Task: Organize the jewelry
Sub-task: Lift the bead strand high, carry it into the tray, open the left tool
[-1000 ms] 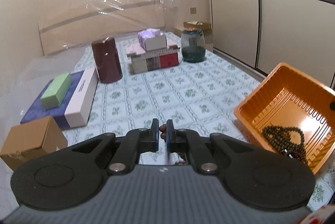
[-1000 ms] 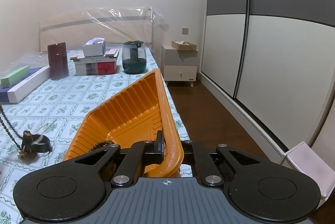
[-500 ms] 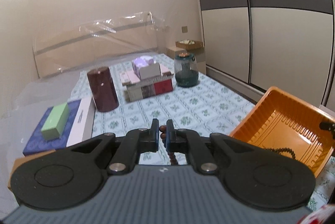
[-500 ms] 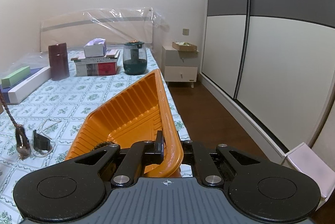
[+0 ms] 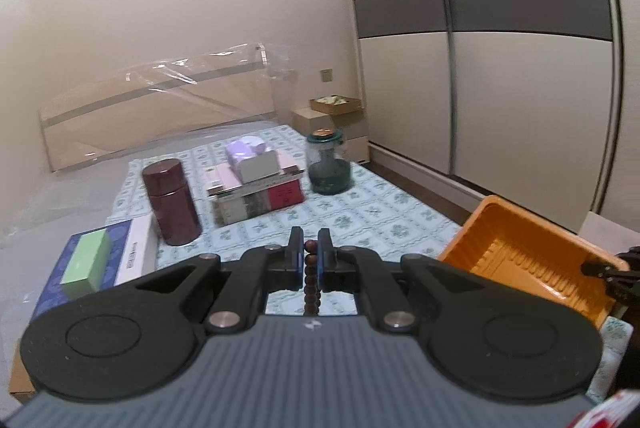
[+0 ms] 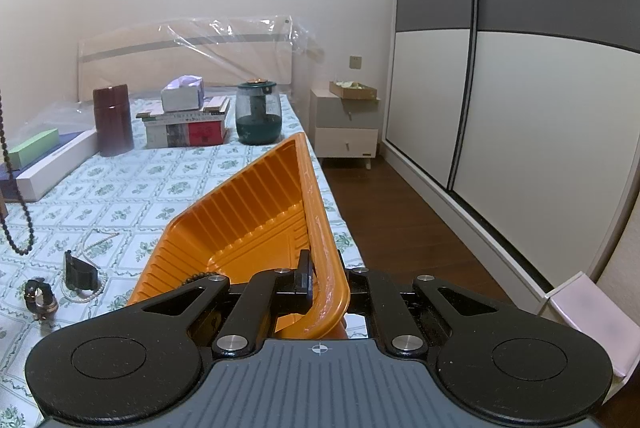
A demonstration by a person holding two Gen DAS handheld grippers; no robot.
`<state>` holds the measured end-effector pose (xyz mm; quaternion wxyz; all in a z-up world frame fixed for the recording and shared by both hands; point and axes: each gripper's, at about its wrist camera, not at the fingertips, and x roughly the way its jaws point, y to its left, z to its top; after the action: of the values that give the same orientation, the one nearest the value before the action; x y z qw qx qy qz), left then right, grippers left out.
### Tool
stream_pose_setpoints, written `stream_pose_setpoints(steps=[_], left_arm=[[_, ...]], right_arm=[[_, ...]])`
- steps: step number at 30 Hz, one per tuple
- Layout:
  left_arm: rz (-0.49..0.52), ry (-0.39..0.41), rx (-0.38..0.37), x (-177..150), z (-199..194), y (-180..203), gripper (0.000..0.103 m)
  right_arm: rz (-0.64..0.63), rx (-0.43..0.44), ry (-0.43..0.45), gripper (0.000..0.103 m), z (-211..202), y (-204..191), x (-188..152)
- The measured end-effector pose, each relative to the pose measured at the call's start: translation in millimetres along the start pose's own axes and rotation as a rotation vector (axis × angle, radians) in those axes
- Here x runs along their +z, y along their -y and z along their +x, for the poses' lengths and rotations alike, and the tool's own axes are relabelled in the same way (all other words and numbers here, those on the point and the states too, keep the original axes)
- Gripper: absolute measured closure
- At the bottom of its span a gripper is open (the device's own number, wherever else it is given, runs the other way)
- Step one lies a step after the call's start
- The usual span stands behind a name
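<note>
From my left wrist camera, the left gripper [image 5: 309, 257] is clenched on a strand of dark wooden beads [image 5: 310, 282], which hangs straight down between its pads above the floral bedspread [image 5: 372, 216]. To the right, the orange tray [image 5: 532, 260] sits tilted, its far corner pinched by the other tool. A maroon canister [image 5: 172, 202] and a green glass jar [image 5: 328, 168] stand further back.

From my right wrist camera, the right gripper [image 6: 325, 278] is clamped on the tray's [image 6: 256, 212] near rim, tipping it up off the bed. The bead strand [image 6: 16, 212] dangles at the left edge, clear of the bedspread [image 6: 160, 184]. A pearl necklace [image 6: 86, 280], a black clip [image 6: 78, 271] and a wristwatch [image 6: 40, 298] lie beside the tray.
</note>
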<state>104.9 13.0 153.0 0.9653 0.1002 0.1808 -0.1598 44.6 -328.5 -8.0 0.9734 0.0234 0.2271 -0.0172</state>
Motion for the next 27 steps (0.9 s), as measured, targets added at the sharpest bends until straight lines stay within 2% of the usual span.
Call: stream_pose_setpoints(steps=[5, 15, 19, 23, 27], left_arm=[[-0.004, 0.01, -0.079, 9.5, 7.0, 19.5, 0.098], [0.026, 0.047, -0.314, 43.2, 29.8, 92.9, 0.098], [0.06, 0.008, -0.385, 42.2, 49.9, 124.6, 0.098], [0.058, -0.067, -0.462, 31.8, 74.7, 146.5, 0.098], [0.069, -0.126, -0.493, 14.8, 92.5, 163.0, 0.098]], right_arm=[[0.002, 0.001, 0.001, 0.096, -0.3, -0.4, 1.0], [0.007, 0.006, 0.006, 0.096, 0.9, -0.7, 0.0], [0.012, 0.007, 0.008, 0.096, 1.5, -0.1, -1.3], [0.016, 0.009, 0.008, 0.096, 1.9, -0.2, -1.5], [0.019, 0.009, 0.006, 0.096, 2.6, 0.6, -1.4]])
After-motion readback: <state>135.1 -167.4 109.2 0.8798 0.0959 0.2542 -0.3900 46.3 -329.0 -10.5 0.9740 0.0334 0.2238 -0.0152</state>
